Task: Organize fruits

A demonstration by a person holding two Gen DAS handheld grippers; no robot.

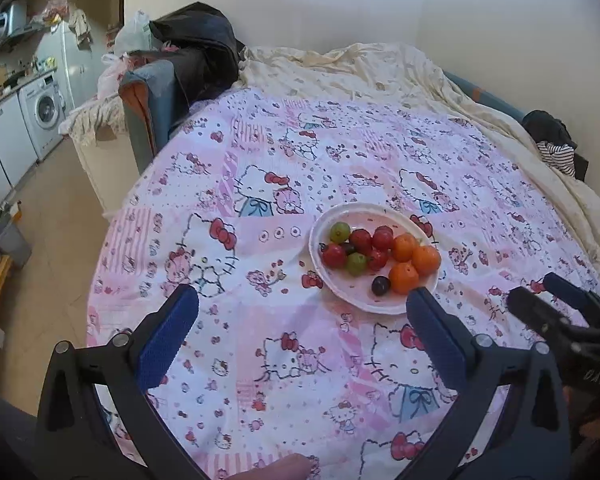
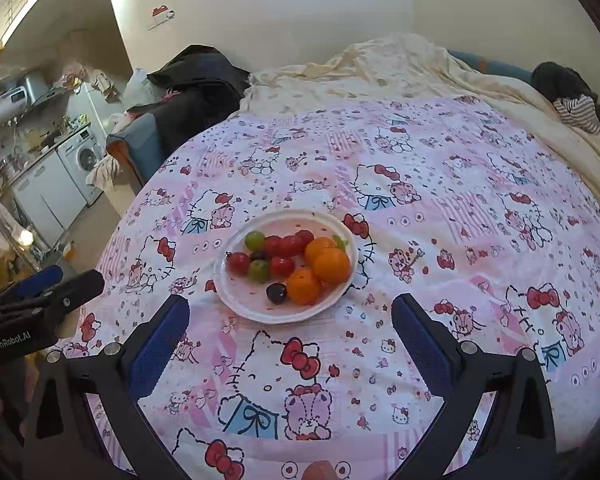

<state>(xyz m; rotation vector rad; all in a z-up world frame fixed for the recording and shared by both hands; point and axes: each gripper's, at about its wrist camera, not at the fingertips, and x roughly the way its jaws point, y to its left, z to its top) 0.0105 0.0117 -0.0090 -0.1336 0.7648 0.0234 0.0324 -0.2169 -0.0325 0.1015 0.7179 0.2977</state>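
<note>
Fruits lie on a white plate (image 2: 236,300) on the patterned sheet (image 2: 440,280), just beyond both grippers and touched by neither. In the right wrist view the right gripper (image 2: 290,334) hangs over the sheet with its blue pads wide apart and nothing between them; the plate sits just past the tips, toward the left finger. In the left wrist view the left gripper (image 1: 302,322) is likewise spread wide and empty, and the plate's near right rim sits right behind its right fingertip. Both grippers tilt down toward the sheet. Each shows at the edge of the other's view, the left one at the left of the right view, the right one at the right of the left view, so they stand side by side, near each other but apart.

On the plate, three oranges (image 2: 331,266) cluster on the right, touching one another. Red tomatoes (image 2: 290,245) sit in the middle and left, with two green grapes (image 2: 255,239) among them. A dark grape (image 2: 276,293) lies alone at the near side, just left of the nearest orange. Another dark one sits half hidden among the tomatoes.

Farther off, a cream blanket (image 2: 400,68) is bunched at the wall, with dark clothes (image 2: 196,76) to its left.
</note>
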